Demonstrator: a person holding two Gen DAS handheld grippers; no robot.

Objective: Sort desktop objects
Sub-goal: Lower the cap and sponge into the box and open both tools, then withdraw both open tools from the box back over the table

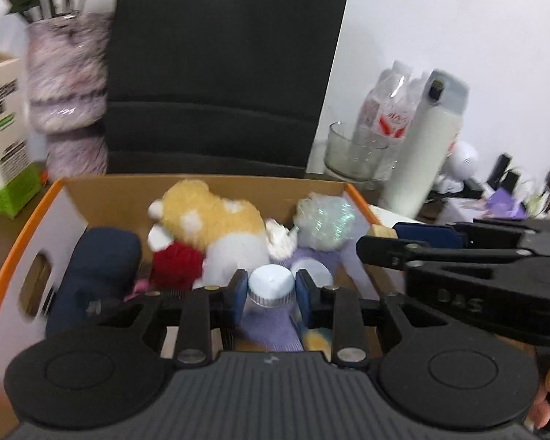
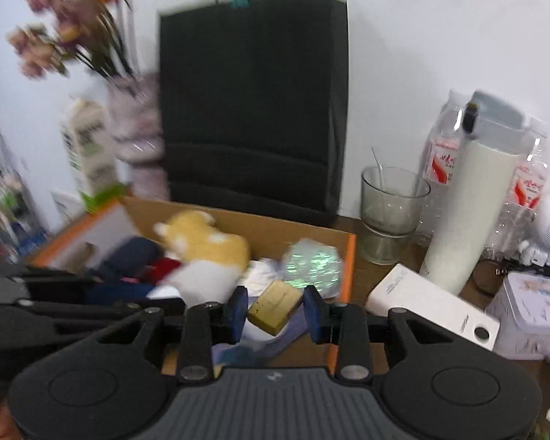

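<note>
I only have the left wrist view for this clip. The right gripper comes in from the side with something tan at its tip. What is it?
Observer: A yellowish wooden block, tilted, between the fingers of the right gripper, over the cardboard box.
Operator: Anything on the desk to the right of the box?
Observer: A white power bank lies beside it.
Operator: And past that?
Observer: A printed tin.

right tool (image 2: 275,306), wooden block (image 2: 275,307), cardboard box (image 2: 349,256)
</note>
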